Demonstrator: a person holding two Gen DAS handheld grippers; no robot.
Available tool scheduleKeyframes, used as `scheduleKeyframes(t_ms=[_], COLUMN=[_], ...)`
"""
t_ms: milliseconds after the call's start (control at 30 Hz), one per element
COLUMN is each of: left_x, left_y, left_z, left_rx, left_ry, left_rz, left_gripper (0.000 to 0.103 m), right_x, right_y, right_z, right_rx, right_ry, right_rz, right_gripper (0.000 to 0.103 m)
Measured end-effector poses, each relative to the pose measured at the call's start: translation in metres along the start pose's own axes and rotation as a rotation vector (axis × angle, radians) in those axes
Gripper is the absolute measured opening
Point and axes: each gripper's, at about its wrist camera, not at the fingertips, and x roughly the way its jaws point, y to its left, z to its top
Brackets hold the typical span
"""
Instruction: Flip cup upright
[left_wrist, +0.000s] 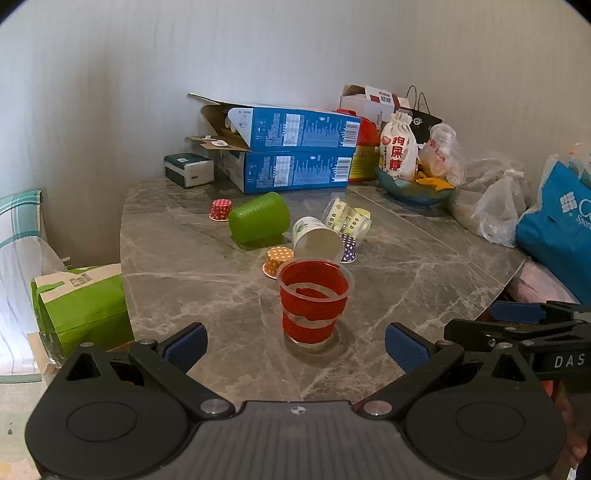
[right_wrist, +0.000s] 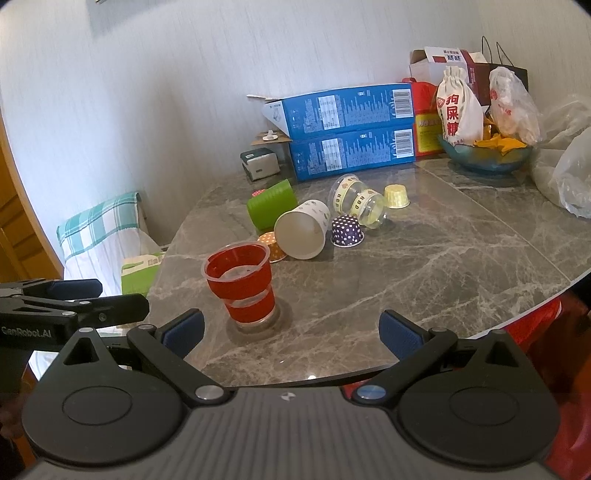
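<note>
A clear plastic cup with red bands (left_wrist: 313, 300) stands upright on the grey marble table (left_wrist: 406, 280), just ahead of my open, empty left gripper (left_wrist: 295, 345). It also shows in the right wrist view (right_wrist: 242, 282), ahead and left of my open, empty right gripper (right_wrist: 291, 332). Behind it, a white paper cup (left_wrist: 317, 238) (right_wrist: 303, 229), a green cup (left_wrist: 258, 218) (right_wrist: 271, 205) and a clear taped cup (left_wrist: 347, 218) (right_wrist: 358, 201) lie on their sides.
Small dotted cupcake liners (left_wrist: 275, 260) (right_wrist: 347, 230) sit among the cups. Blue boxes (left_wrist: 295, 151), a snack bowl (left_wrist: 413, 188) and plastic bags (left_wrist: 498, 206) crowd the back and right. A green bag (left_wrist: 81, 299) stands past the table's left edge.
</note>
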Motion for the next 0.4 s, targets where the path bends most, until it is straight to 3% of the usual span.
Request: scheduleKeyframes(t_ms=[400], left_x=[0.0007], left_y=[0.0073], left_z=[-0.0002], left_rx=[-0.011], left_ry=[-0.023], left_rz=[-0.014], left_gripper=[0.103], right_x=[0.0044], right_y=[-0.0014], right_z=[-0.0003], right_rx=[0.006], right_ry=[0.012], right_rz=[-0.008], right_gripper=[0.102])
